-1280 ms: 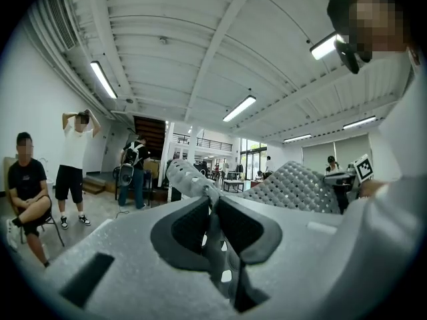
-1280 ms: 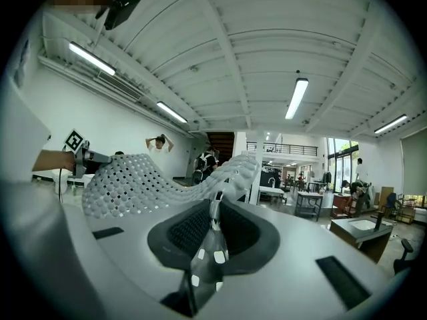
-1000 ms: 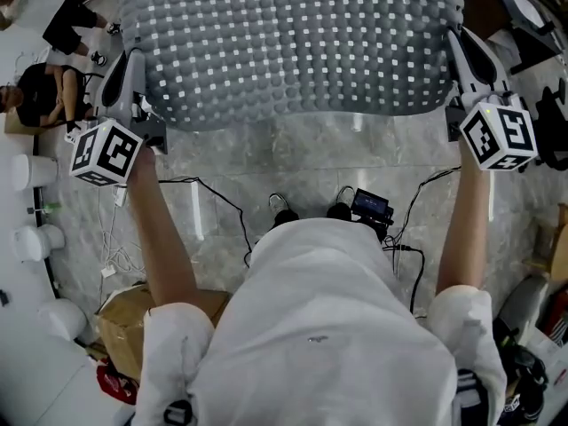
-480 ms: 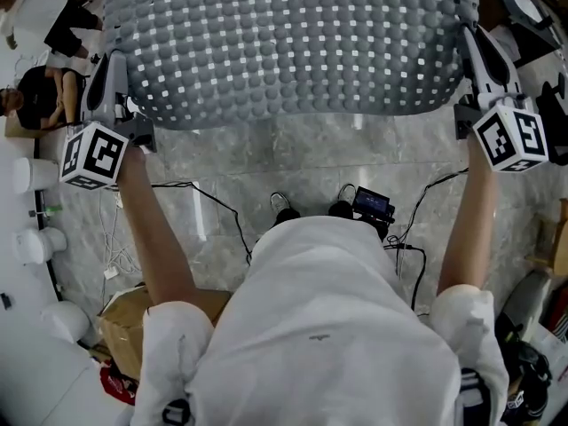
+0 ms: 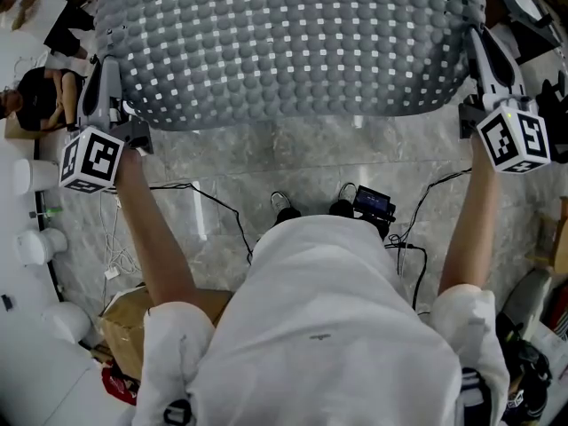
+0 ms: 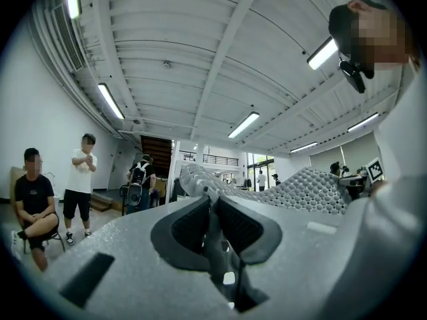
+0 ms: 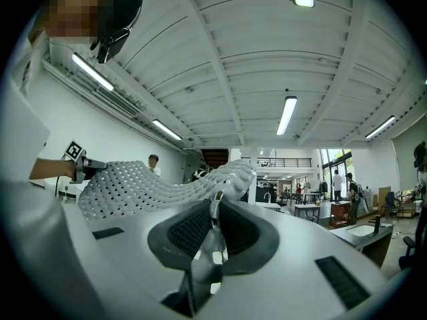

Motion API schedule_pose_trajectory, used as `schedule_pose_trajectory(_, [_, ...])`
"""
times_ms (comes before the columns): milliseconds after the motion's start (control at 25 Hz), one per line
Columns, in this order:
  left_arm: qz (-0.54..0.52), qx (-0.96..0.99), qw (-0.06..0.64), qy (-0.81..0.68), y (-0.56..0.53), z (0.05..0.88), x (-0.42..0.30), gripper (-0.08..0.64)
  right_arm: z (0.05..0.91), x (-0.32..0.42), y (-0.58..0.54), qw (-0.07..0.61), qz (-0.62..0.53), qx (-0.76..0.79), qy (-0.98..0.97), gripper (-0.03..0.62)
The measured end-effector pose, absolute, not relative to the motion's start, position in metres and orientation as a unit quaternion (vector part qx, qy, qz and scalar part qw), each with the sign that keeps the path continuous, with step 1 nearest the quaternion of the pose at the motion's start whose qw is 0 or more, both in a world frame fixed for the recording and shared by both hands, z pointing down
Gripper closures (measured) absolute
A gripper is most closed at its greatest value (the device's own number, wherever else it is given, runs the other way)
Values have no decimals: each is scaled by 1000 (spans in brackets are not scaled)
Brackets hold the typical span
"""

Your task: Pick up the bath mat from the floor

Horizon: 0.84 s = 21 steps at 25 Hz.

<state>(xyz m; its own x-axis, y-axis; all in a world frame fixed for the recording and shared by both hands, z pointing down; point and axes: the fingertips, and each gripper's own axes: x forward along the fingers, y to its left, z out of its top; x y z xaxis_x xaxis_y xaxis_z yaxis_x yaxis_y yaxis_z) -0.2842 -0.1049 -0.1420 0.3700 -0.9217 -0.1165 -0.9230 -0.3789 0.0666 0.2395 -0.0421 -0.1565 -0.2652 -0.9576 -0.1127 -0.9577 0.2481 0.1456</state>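
The grey bath mat, bobbled and full of small holes, hangs spread wide in the air between both grippers. My left gripper is shut on its left edge, and my right gripper is shut on its right edge. In the left gripper view the mat runs from between the pinched pads of the left gripper off to the right. Seen from the right gripper view, the mat stretches leftward from the pads of the right gripper, which grip its rim.
Below the mat lies a marble floor with black cables and a small black device. A cardboard box sits at lower left. People sit at the far left; clutter lines the right edge.
Both grippers have lifted the mat a little higher and spread slightly wider apart. The mat now covers more of the top of the head view.
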Motion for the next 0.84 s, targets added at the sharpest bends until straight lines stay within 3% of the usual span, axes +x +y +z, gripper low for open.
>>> schedule_pose_trajectory(840, [56, -826, 8, 561, -109, -137, -290, 505, -153, 231, -53, -7, 96, -602, 793, 544])
